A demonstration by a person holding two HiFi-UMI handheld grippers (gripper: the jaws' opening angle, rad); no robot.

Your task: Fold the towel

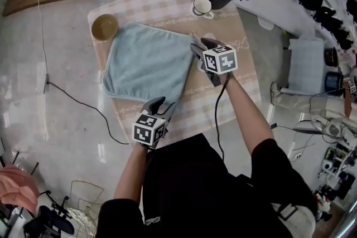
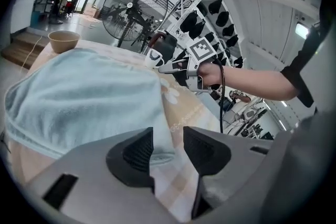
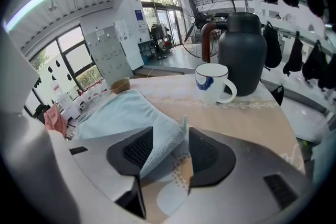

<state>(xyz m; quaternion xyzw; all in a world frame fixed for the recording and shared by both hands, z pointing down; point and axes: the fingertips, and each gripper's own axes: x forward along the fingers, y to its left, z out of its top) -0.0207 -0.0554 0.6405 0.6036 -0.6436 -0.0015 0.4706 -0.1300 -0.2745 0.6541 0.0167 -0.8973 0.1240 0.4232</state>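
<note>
Head view, looking down: pale blue towel [image 1: 146, 61] spread flat on the cloth-covered desk [image 1: 162, 5], between the bowl [image 1: 104, 27] and the mug [image 1: 202, 6]. Looks soft, light and limp, with a terry pile that probably will not slip between pads. Likely to sag and drag if lifted at only 1 point. Better taken at 2 neighbouring corners, pinching the full thickness of the hem. Left gripper [image 1: 159, 104] open at the near corner, right gripper [image 1: 196, 47] open at the right corner. In both gripper views, corner cloth lying between the pads, not yet pressed.
</note>
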